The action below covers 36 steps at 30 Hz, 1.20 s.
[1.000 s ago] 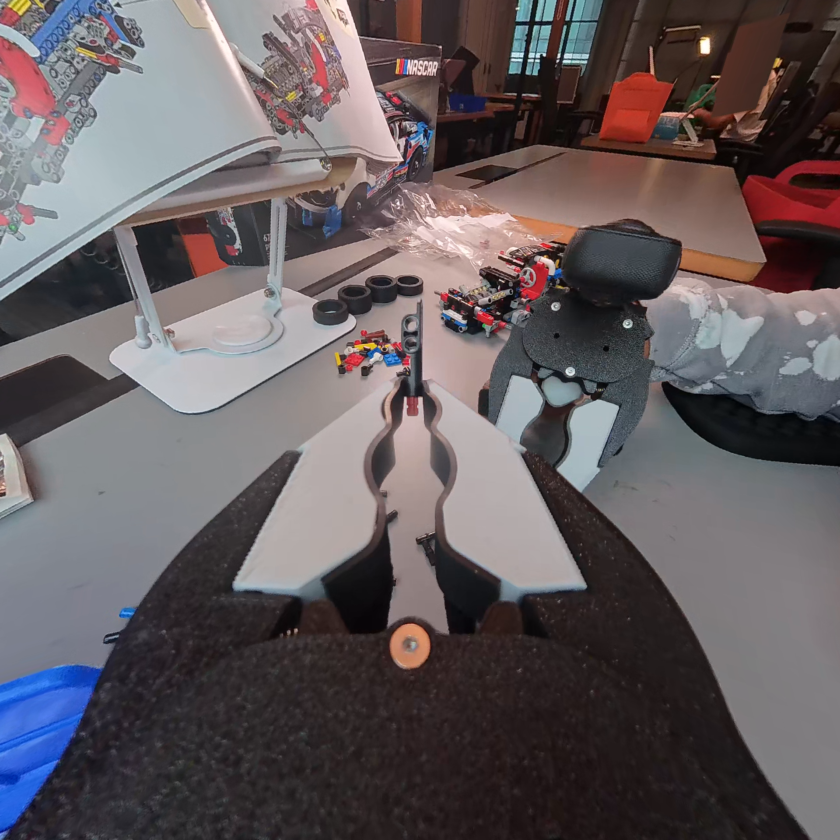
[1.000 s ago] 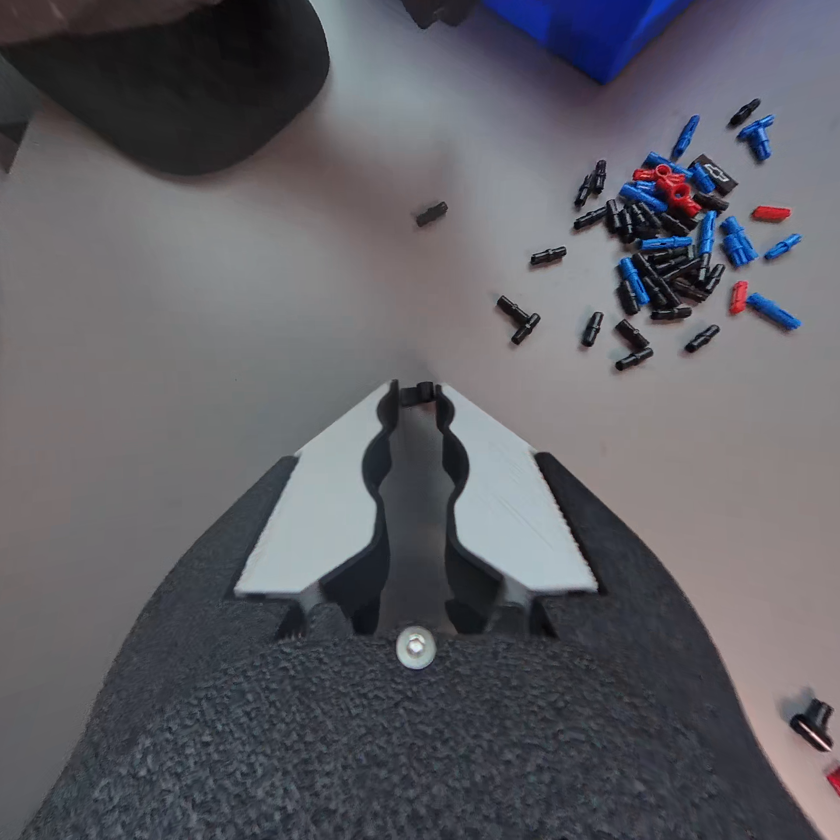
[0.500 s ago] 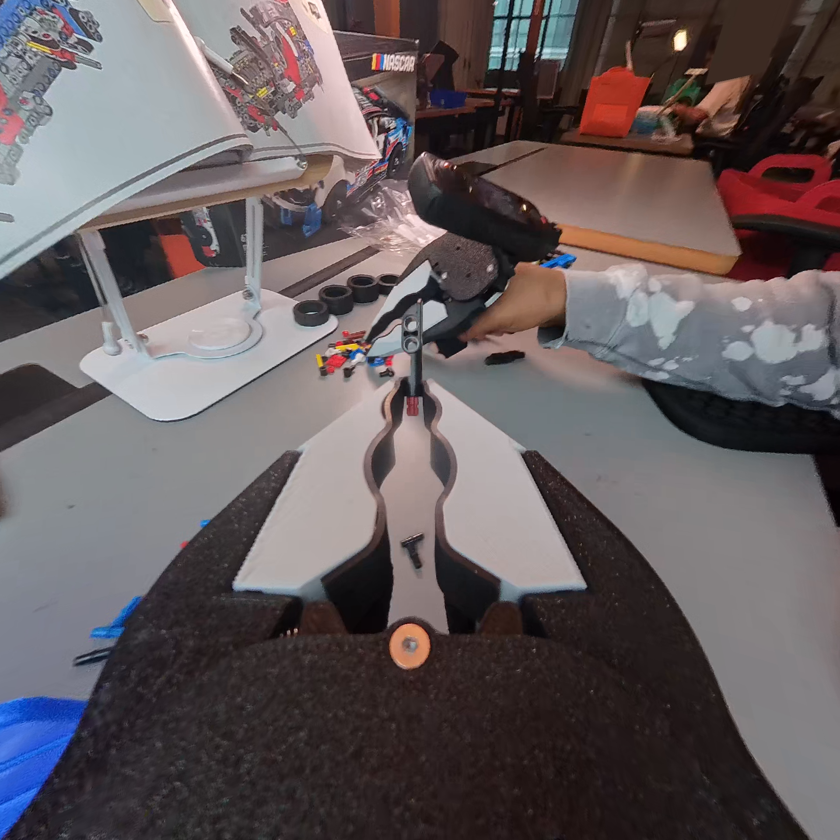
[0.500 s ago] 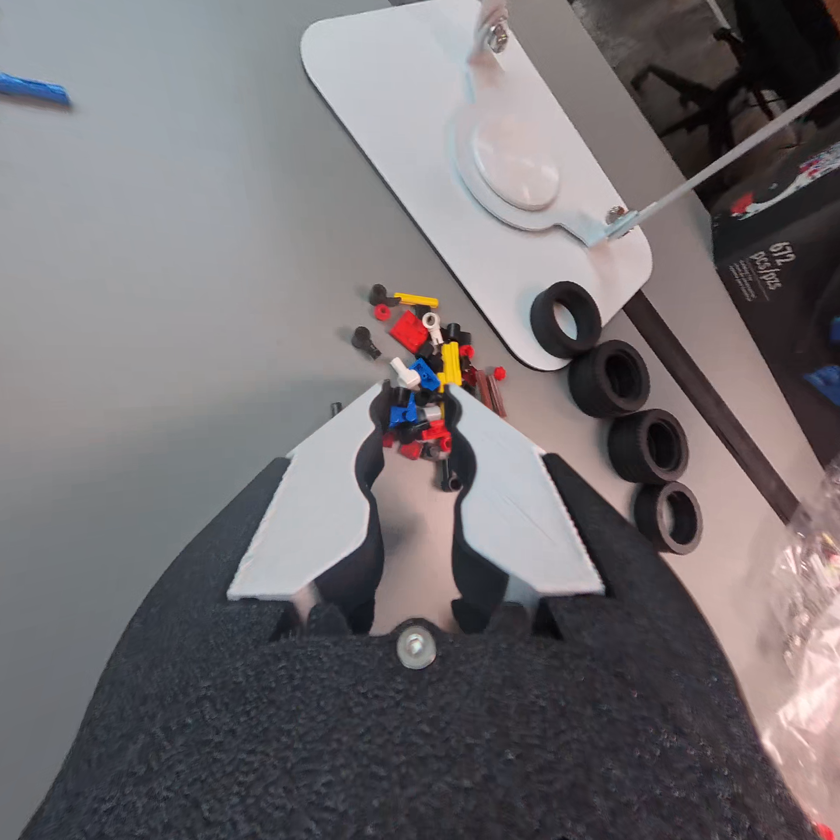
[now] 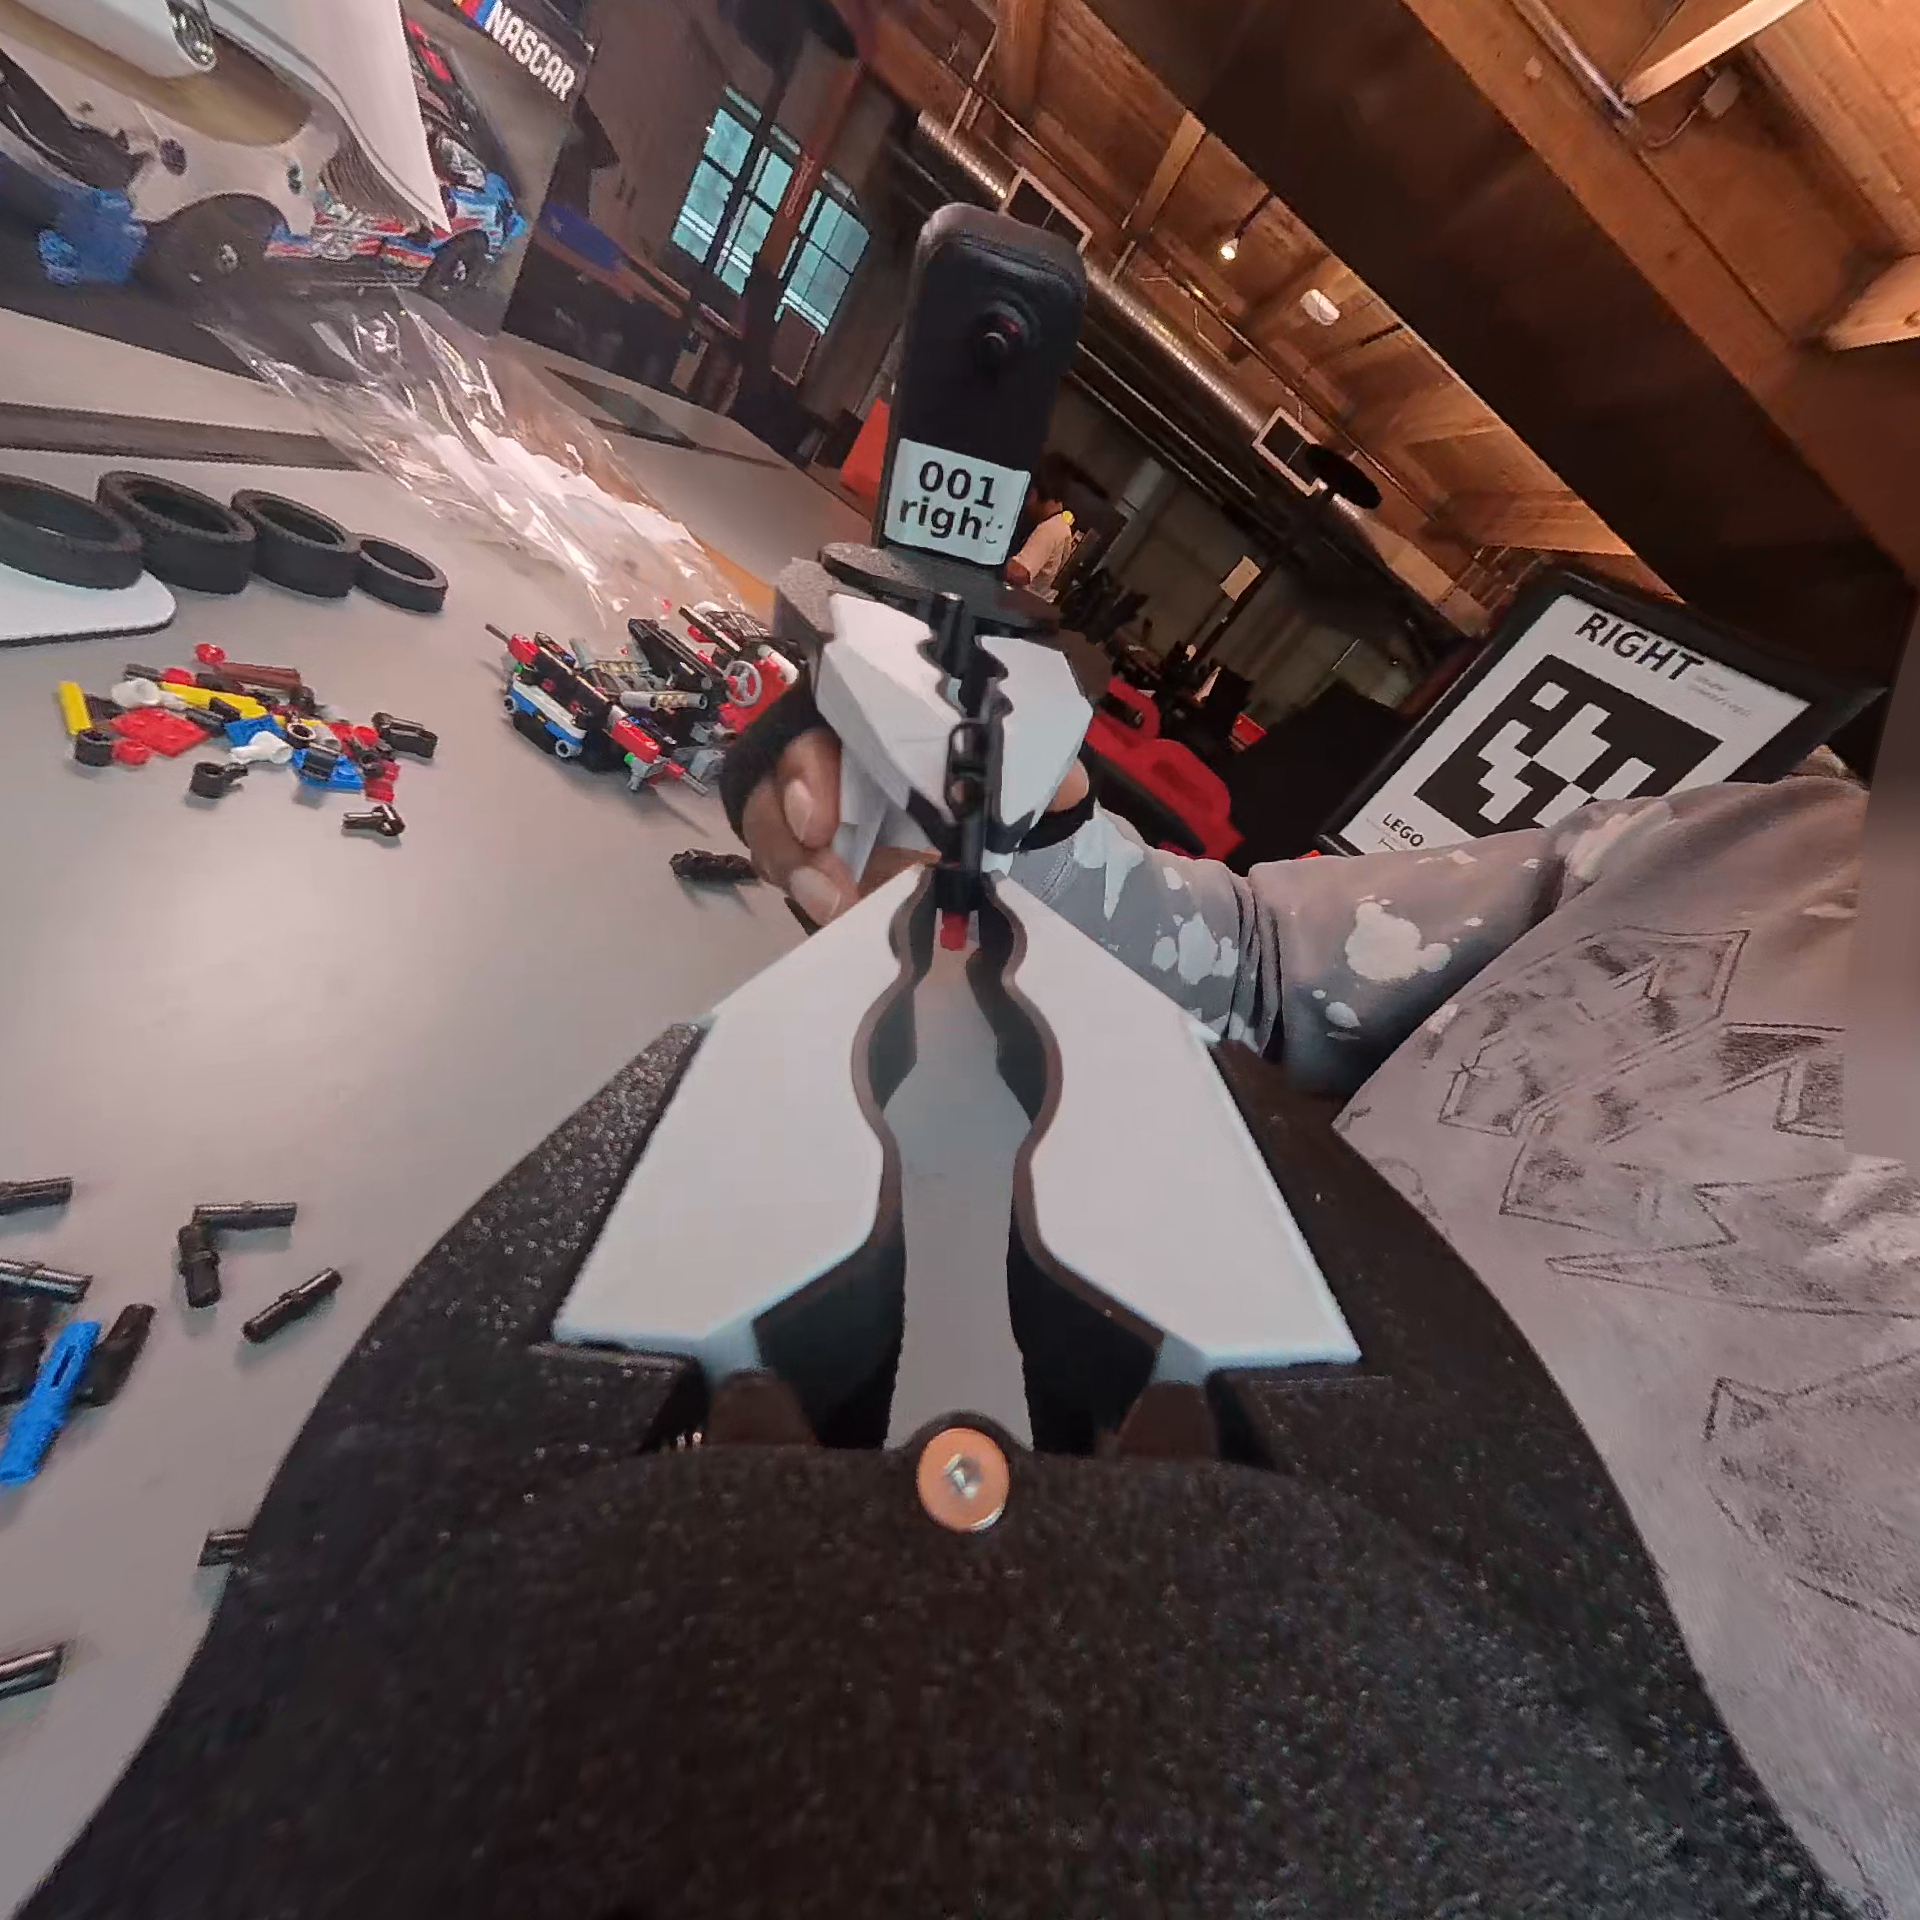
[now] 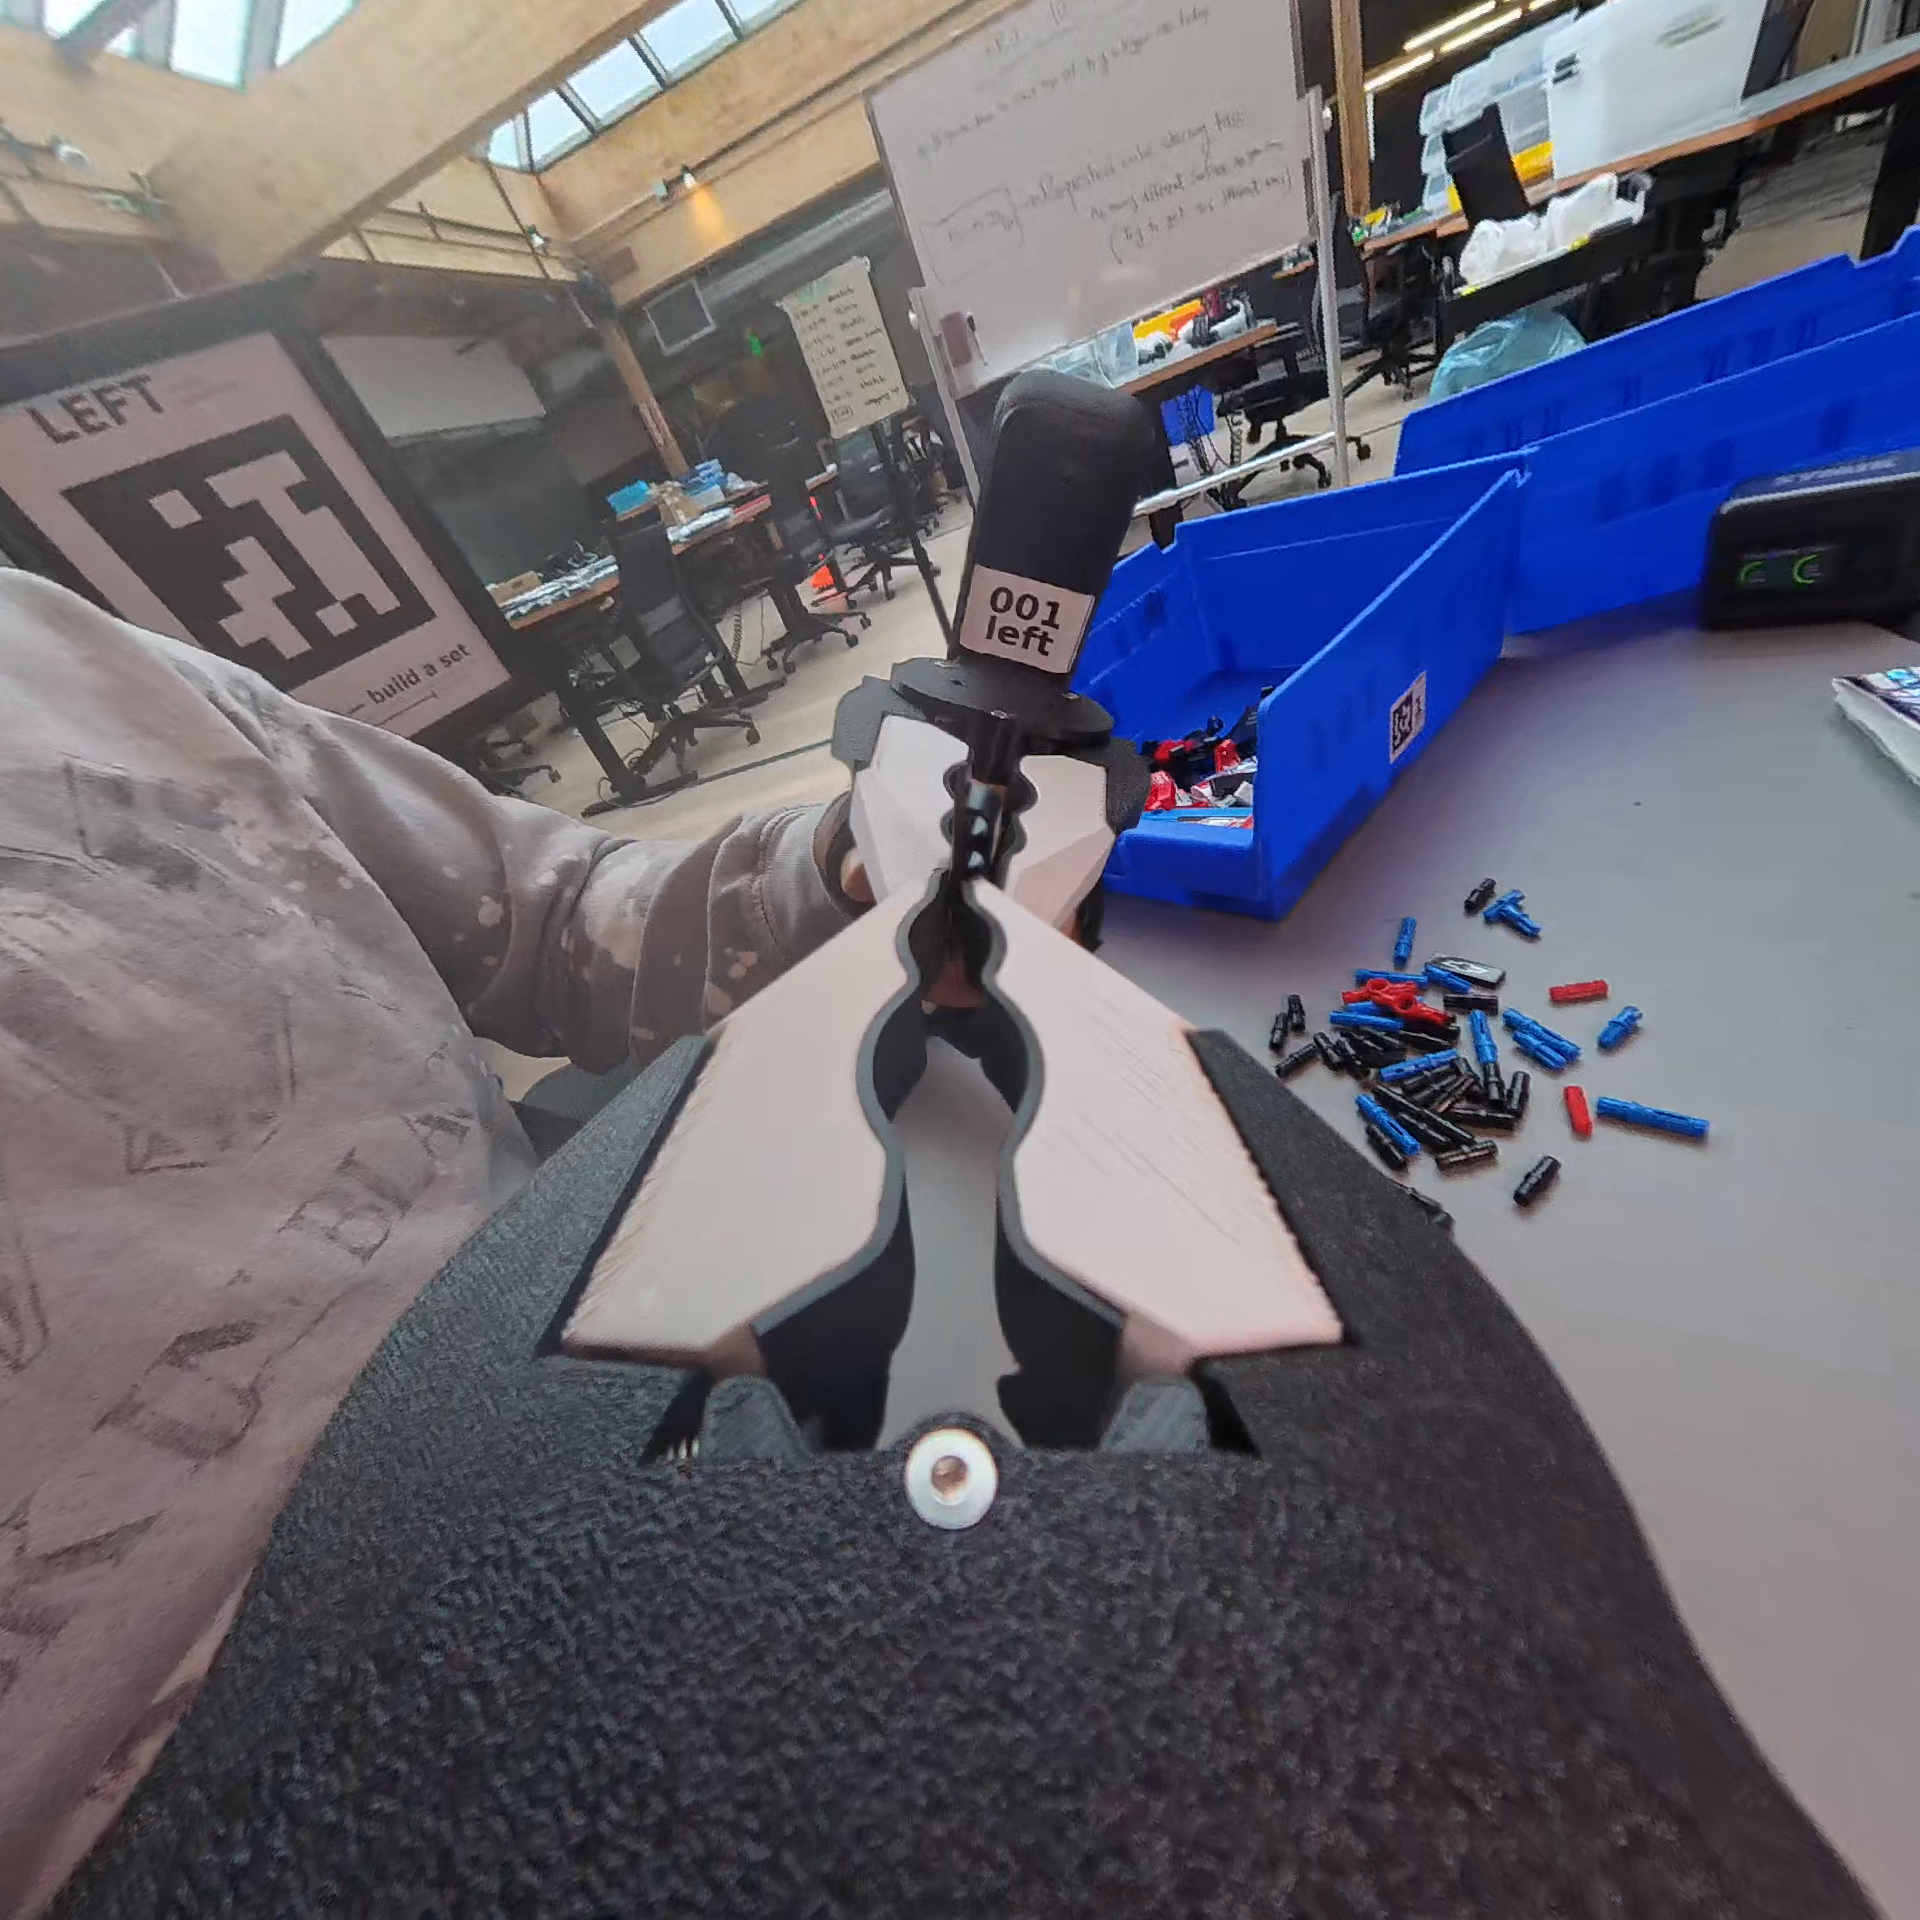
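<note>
My left gripper [image 5: 956, 883] is shut on a thin black beam with holes [image 5: 966, 758], which stands up from its tips, with a red pin [image 5: 948, 935] at its lower end. My right gripper [image 5: 961, 717], held by a hand, faces it tip to tip just behind the beam. In the right wrist view the right gripper [image 6: 958, 891] is shut on a small black part, and it meets the beam [image 6: 971, 821] held by the left gripper [image 6: 977, 800]. Both grippers are raised above the grey table [image 5: 312, 987]. The contact point is hidden.
A pile of coloured parts [image 5: 239, 727], a row of black tyres [image 5: 197, 535], a partly built model [image 5: 634, 696] and clear plastic bags [image 5: 499, 488] lie on the table. Black and blue pins [image 6: 1444, 1070] lie by blue bins [image 6: 1351, 665]. My left and right fingertips are right by each other.
The right gripper left the table and the coloured pile and rose to face the left gripper. The left gripper tilted up and turned right, still holding the beam.
</note>
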Tool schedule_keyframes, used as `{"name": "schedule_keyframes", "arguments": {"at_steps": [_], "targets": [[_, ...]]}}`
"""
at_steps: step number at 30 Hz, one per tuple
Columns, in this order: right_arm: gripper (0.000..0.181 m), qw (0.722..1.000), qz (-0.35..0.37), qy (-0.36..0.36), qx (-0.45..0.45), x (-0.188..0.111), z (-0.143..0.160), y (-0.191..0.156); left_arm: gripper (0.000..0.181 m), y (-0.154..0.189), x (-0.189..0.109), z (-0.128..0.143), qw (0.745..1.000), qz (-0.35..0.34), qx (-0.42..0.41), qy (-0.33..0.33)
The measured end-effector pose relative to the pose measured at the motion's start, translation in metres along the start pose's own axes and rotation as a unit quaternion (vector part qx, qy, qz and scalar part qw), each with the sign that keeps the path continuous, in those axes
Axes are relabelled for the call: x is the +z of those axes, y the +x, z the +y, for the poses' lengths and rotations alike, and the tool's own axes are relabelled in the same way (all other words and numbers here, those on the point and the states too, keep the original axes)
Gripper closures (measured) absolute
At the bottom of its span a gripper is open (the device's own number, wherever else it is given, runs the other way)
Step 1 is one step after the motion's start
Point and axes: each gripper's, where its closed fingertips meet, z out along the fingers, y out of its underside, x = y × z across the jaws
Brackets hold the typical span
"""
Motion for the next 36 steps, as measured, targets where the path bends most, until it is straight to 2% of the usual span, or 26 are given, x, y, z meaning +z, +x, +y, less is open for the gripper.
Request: {"name": "schedule_keyframes", "arguments": {"at_steps": [3,7,12,15,20,22,24,26,36], "targets": [[0.18,0.998,-0.027,0.052,0.027,-0.011,-0.014,-0.004,0.169,0.008,-0.001,-0.003,1.0,0.021,0.004,0.007],[0.181,0.994,-0.025,0.097,0.051,-0.028,-0.025,0.001,0.163,0.004,-0.002,-0.003,1.0,0.007,0.012,0.006],[0.181,0.995,-0.022,0.082,0.049,-0.02,-0.014,0.0,0.168,0.003,0.0,-0.006,1.0,0.007,0.007,0.022],[0.18,0.996,-0.023,0.071,0.045,-0.014,-0.008,-0.001,0.179,0.001,0.001,-0.004,1.0,0.0,0.009,0.02],[0.18,0.998,-0.018,0.058,0.028,-0.013,-0.004,-0.003,0.179,0.001,0.001,0.0,1.0,-0.01,0.019,0.001],[0.167,0.999,-0.019,0.044,0.019,-0.01,0.0,-0.006,0.18,0.002,0.003,0.005,0.999,-0.015,0.026,-0.015],[0.176,0.999,-0.014,0.038,0.008,-0.008,0.002,-0.007,0.18,0.004,0.005,0.009,0.999,-0.013,0.033,-0.028],[0.178,0.999,-0.017,0.034,0.004,-0.007,0.004,-0.007,0.18,0.003,0.006,0.011,0.999,-0.018,0.037,-0.034],[0.18,0.994,-0.026,0.101,0.027,-0.01,-0.008,-0.006,0.18,0.005,0.005,0.002,0.999,-0.022,0.045,-0.015]]}}
